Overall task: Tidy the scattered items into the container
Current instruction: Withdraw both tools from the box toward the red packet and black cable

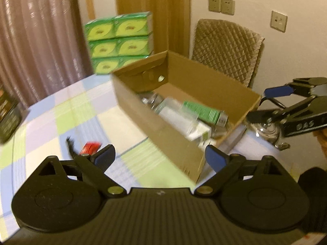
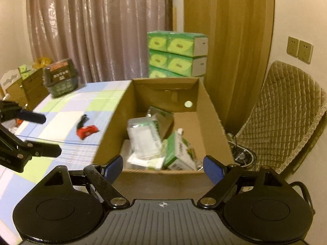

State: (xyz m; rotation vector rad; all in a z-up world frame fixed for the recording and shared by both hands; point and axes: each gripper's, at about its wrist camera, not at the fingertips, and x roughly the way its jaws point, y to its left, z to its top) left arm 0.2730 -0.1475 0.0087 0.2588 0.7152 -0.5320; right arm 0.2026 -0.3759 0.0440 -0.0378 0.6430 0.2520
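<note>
The cardboard box [image 2: 210, 122] sits on the checked tablecloth [image 1: 61, 112] and already holds a heap of green and white packets [image 2: 151, 143]. One small red and black thing [image 2: 86, 130] lies alone on the cloth, left of the box and well apart from it. The left claw [image 1: 159, 157] is spread wide with nothing in it, and the right claw [image 2: 163, 166] is spread wide and bare too, hanging by the near edge of the box. The red thing is small and flat, so a claw may slip off it or push it along the cloth. The tall box wall stands between it and the heap, so it could bump the rim. A dark basket [image 2: 61, 81], stacked green boxes [image 2: 177, 55] and a padded chair [image 2: 286, 122] stand around.
</note>
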